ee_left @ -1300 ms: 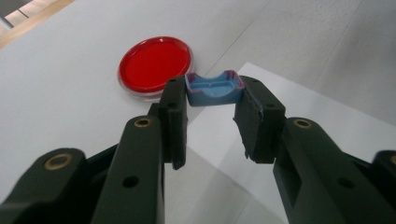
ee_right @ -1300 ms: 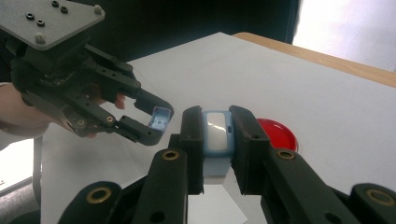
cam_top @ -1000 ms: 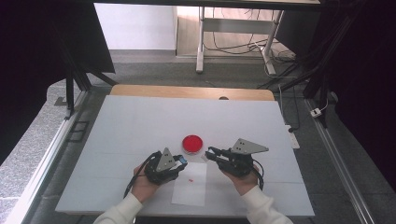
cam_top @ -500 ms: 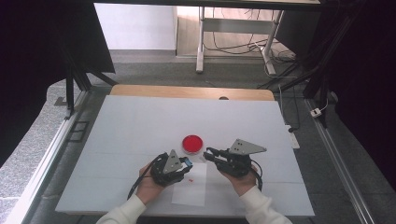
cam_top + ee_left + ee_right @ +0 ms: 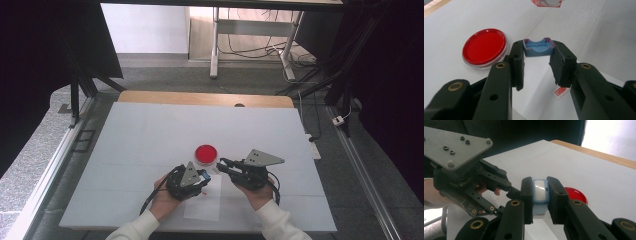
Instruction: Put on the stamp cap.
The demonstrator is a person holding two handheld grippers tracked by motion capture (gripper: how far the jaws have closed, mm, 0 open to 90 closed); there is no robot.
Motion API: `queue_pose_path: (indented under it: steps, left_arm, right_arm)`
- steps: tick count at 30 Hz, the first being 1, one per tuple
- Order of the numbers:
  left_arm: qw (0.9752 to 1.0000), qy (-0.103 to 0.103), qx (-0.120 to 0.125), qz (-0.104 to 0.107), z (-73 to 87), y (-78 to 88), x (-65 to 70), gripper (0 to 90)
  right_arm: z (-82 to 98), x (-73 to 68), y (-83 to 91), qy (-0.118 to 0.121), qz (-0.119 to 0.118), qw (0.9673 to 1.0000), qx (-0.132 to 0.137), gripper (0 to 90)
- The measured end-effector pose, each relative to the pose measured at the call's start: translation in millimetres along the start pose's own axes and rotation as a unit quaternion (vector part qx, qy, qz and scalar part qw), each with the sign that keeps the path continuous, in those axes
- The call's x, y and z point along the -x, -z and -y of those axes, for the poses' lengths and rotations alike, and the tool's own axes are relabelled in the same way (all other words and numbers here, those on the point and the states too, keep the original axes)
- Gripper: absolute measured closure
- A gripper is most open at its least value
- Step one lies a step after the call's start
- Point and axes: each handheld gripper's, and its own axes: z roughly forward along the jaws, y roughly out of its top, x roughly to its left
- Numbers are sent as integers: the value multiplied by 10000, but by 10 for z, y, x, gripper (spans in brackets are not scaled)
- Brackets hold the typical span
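- High view: the person's two hands meet near the front edge of the white table (image 5: 150, 130). The left gripper (image 5: 204, 176) and the right gripper (image 5: 222, 165) point toward each other just in front of the red ink pad (image 5: 205, 153). A sheet of paper (image 5: 205, 202) lies under them. What each holds is too small to tell here.
- Left gripper view: the jaws are clenched on a small blue stamp cap (image 5: 538, 47), its open hollow facing the camera, edges stained red. It looks like light, stiff plastic, thin-walled, so a firm squeeze on the two flat sides seems right. The round ink pad (image 5: 484, 47) sits just beside it. A red stamped mark (image 5: 560, 91) shows on the paper below.
- Right gripper view: the jaws grasp the stamp body (image 5: 539, 192), pale blue with a white window, pinched across its narrow sides. I judge it light, rigid and smooth, likely to slip if gripped near a corner. The other gripper (image 5: 511, 192) nearly touches it.
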Motion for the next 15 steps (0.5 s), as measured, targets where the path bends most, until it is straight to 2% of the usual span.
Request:
queue_pose_path:
  steps: [9,15]
  left_arm:
    - [9999,-116,-64,-85,-13,-37,32,641]
    - [9999,-122,-41,-114,-14,-31,37,641]
  right_arm:
    - [6,-47,-54,-5,-44,10000,-14,752]
    - [15,-99,-101,-43,55,10000,-45,753]
